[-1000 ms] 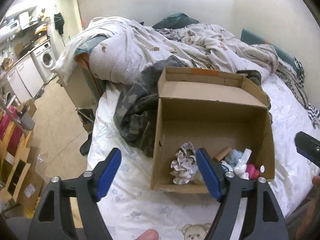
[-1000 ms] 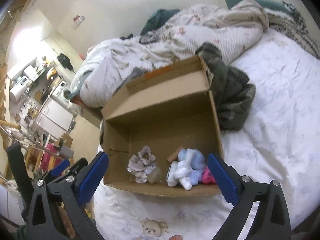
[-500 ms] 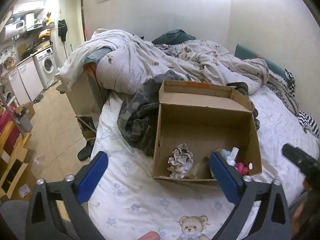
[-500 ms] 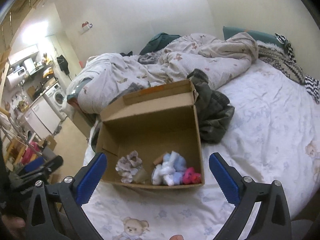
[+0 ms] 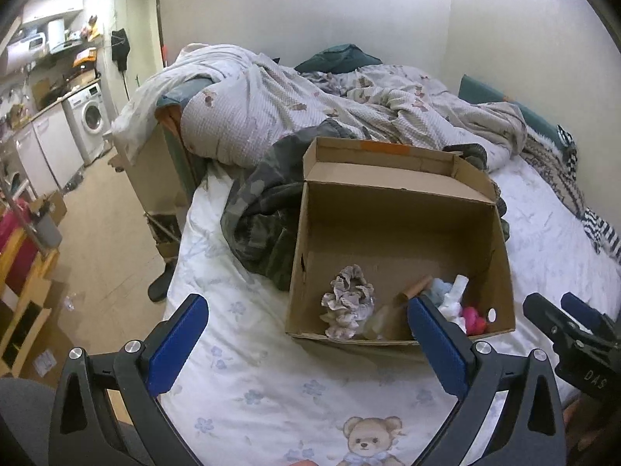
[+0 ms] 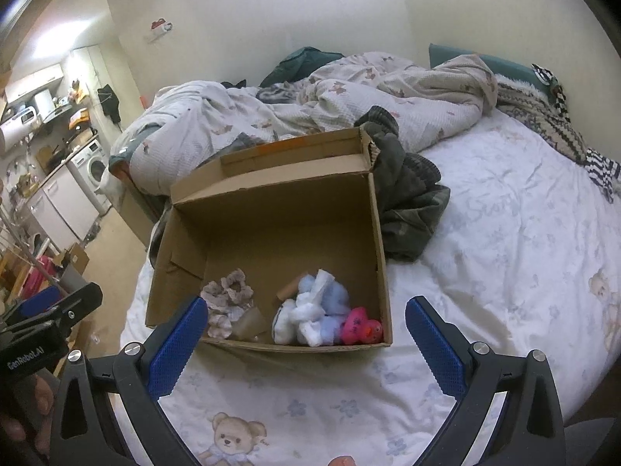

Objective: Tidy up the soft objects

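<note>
An open cardboard box (image 5: 500,256) (image 6: 372,217) stands on the bed. Inside, along its near wall, lie a grey-white scrunchie (image 5: 347,301) (image 6: 227,299), a blue-and-white plush (image 6: 316,312) (image 5: 450,297), a pink soft toy (image 6: 361,328) (image 5: 474,316) and a small brown tube (image 5: 416,287) (image 6: 287,289). My left gripper (image 5: 306,338) is open and empty, held back in front of the box. My right gripper (image 6: 302,339) is open and empty, also in front of the box.
A camouflage jacket (image 5: 264,213) (image 6: 407,202) lies behind and beside the box. A rumpled quilt (image 5: 291,108) covers the bed's far end. The bear-print sheet (image 6: 504,213) stretches to the right. A kitchen area with a washing machine (image 5: 91,116) is at left.
Both grippers have pulled back from the box and risen. The left gripper's jaws have opened wider. The box and its contents have not moved.
</note>
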